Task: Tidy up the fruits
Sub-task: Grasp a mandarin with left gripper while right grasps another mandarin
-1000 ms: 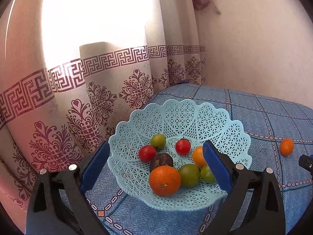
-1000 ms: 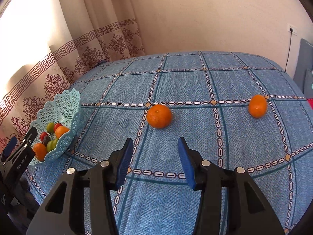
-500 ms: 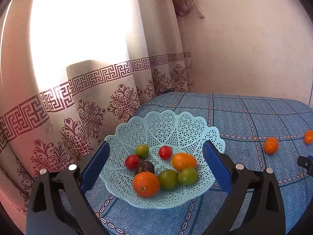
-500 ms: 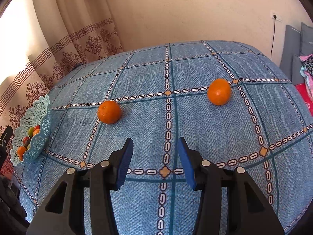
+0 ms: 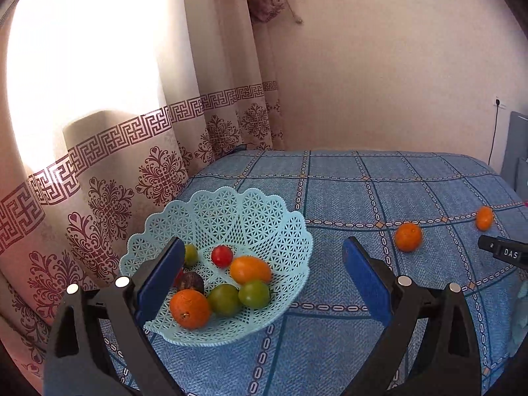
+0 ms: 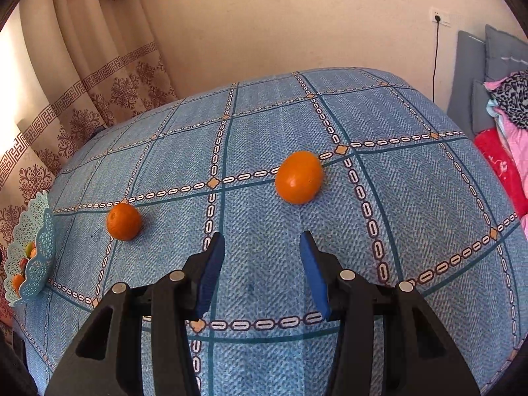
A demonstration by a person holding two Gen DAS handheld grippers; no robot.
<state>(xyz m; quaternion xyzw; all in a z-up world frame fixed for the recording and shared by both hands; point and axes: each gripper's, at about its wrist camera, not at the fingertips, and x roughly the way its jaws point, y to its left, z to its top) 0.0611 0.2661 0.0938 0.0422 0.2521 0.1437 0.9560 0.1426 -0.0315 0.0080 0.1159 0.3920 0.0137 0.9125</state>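
Note:
A light blue lattice basket (image 5: 264, 217) sits at the left of the blue checked table and holds several fruits: oranges, green and red tomatoes, a dark fruit. My left gripper (image 5: 264, 274) is open and empty, just above the basket's right rim. Two oranges lie loose on the cloth: a near orange (image 6: 124, 221) (image 5: 408, 237) and a far orange (image 6: 299, 177) (image 5: 484, 217). My right gripper (image 6: 262, 257) is open and empty, a short way in front of the far orange. The basket (image 6: 39, 257) shows at the left edge of the right wrist view.
A patterned curtain (image 5: 132, 171) hangs close behind the basket, with a bright window above. A plain wall backs the table. Grey cushions and pink bedding (image 6: 508, 125) lie past the table's right edge. A cable and socket (image 6: 437, 19) are on the wall.
My left gripper pulled back and swung right, so the basket slid left in its view. My right gripper swung right, away from the near orange, and now faces the far orange.

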